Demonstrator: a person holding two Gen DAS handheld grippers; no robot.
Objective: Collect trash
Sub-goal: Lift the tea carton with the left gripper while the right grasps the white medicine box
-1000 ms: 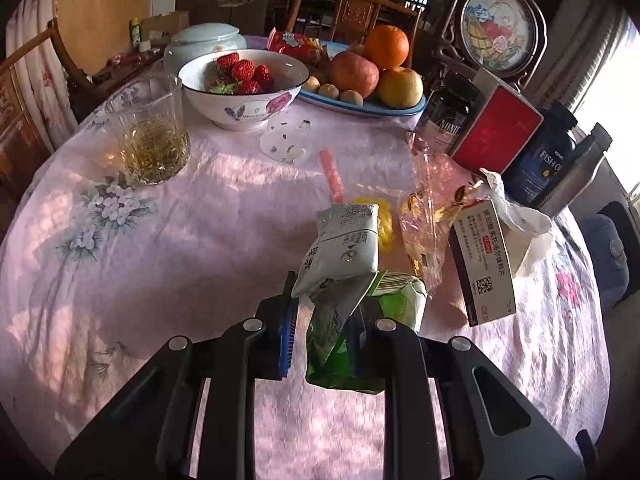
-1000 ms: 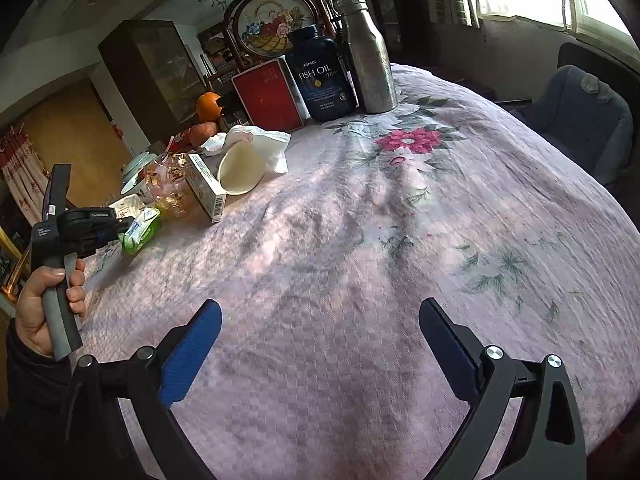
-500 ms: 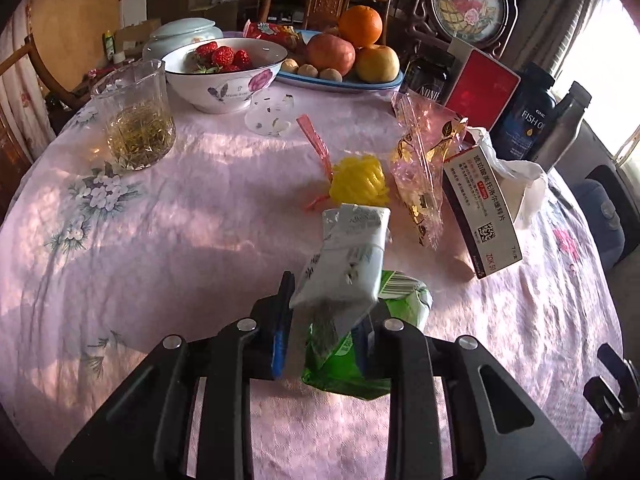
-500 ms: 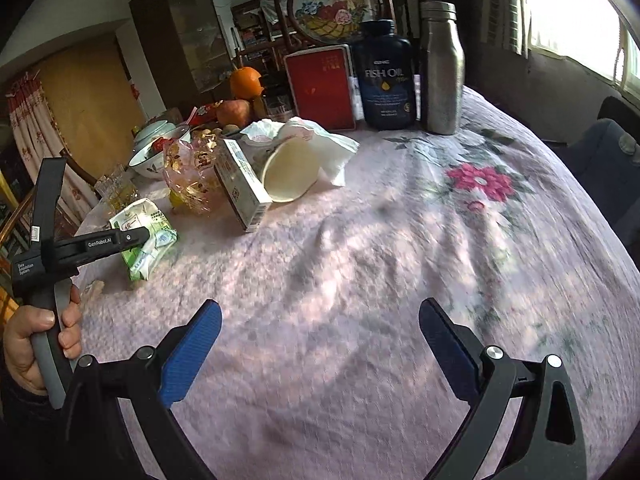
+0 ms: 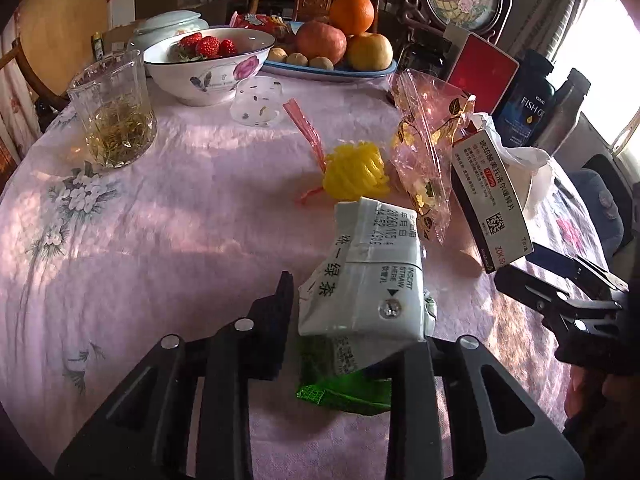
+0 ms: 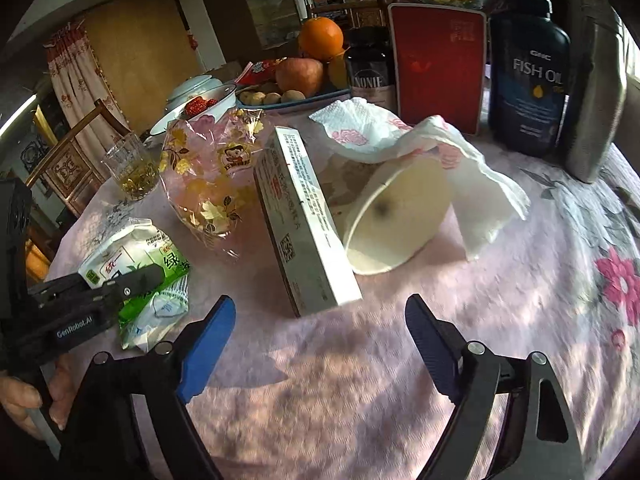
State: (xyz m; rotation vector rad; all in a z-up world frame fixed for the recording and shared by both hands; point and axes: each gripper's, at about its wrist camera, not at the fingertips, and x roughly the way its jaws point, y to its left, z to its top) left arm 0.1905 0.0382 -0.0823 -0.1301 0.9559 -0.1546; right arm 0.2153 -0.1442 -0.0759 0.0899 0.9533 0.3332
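Left wrist view shows the left gripper (image 5: 352,320) pinching a crushed green tea carton (image 5: 368,280), white on top and green below, held between its two fingers above the pink flowered tablecloth (image 5: 160,220); its jaws have just been closing a little further on the carton. Just past the carton lie a yellow crumpled wrapper (image 5: 356,174) with a pink strip, a clear pink cellophane bag (image 5: 428,148) printed with gold leaves, and a white medicine box (image 5: 490,200) standing on edge. Farther back stand a glass of tea (image 5: 116,120), a bowl of strawberries (image 5: 208,68) and a blue plate of fruit (image 5: 336,72).

From the right wrist view, the right gripper (image 6: 316,336) has its jaws spread wide with nothing between them, and they have just been closing slightly. It hangs over the cloth, near the lower end of the medicine box (image 6: 304,224). Beside the box a paper cup (image 6: 400,220) lies on its side, mouth toward the camera, with a crumpled paper napkin (image 6: 420,148) draped over it. Behind these stand a red box (image 6: 438,68), a fish oil bottle (image 6: 528,76) and a steel flask (image 6: 596,108). At the left edge a hand (image 6: 24,400) grips the handle of the left gripper, whose tips clamp the carton (image 6: 136,272).
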